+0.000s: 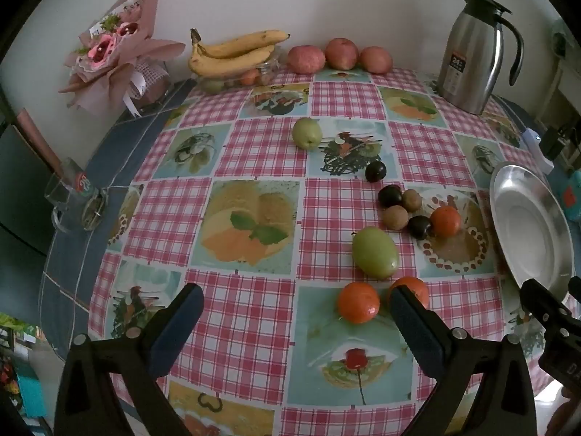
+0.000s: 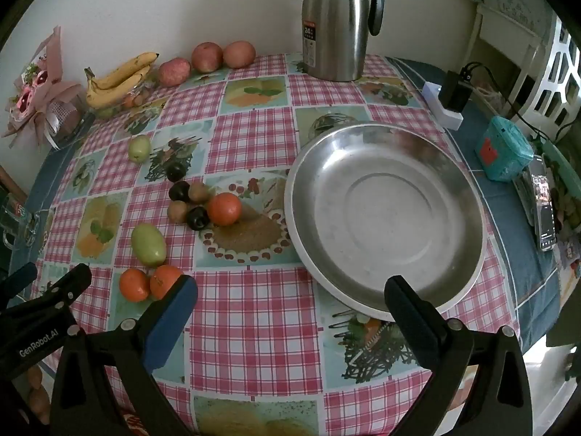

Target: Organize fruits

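While none of the loose fruit has yet reached the steel dish point(image 2: 385, 214), the nearest pieces lie just ahead of the left tongs point(image 1: 296, 303): two oranges side by side, one point(image 1: 358, 302) sitting just inside the right-hand finger, the other point(image 1: 414, 289) partly hidden behind that finger's tip. Neither is between pads that press; the left tongs stand wide apart and hold nothing. Just beyond the oranges lies a large green fruit point(image 1: 374, 252), egg-shaped, its long axis running diagonally away to the right of the left tongs. Farther out in the same direction sits a tight cluster of dark plums, brown kiwis and a third orange point(image 1: 446, 221), and well beyond, a small green fruit point(image 1: 307, 133) alone.

From the right tongs point(image 2: 290, 292), also spread wide and empty, the same two oranges lie off to the left, just past the blue-padded finger, while the dish sits straight ahead and to the right, its near rim touching the line of the right-hand finger. So the left hand looks nearer to the oranges, the right nearer to the dish. On this surface point(image 1: 254, 239), bananas point(image 1: 232, 54), three apples and a steel jug point(image 1: 472, 51) stand at the far edge.
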Demonstrator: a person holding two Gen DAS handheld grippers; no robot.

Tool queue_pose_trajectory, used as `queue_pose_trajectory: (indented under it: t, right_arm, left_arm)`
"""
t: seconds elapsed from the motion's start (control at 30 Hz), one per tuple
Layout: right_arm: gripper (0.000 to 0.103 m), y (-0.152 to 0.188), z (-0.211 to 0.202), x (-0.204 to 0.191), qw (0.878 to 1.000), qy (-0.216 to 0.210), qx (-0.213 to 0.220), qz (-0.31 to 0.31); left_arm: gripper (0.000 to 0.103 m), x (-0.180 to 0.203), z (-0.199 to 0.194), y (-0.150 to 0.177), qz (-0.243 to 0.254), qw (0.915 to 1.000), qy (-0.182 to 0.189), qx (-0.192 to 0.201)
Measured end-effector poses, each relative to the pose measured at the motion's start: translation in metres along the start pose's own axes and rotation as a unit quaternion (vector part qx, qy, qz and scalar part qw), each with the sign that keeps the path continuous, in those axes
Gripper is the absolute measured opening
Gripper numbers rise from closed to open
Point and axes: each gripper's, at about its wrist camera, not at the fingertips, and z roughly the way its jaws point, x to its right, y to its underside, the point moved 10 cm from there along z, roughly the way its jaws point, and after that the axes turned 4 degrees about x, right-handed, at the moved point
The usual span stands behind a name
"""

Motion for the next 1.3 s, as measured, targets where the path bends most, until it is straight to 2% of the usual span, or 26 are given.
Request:
queue_pose_trajectory:
  t: [1.0, 1.3]
  right_arm:
    - [0.102, 0.0007, 0.0013, -0.0006, 1.000, 0.000, -0.001, 0.001]
    - [0.102, 0.0042, 0.0046, 0.0001, 1.000, -0.001, -0.008, 0.002]
  left_arm:
    - [0.103, -0.0026, -0.0042, 0.0002, -0.001, 1.0000, -0.001, -0.001]
    - [0.103, -0.0044, -0.0024, 0.0051, 0.002, 0.9999, -0.012, -0.004]
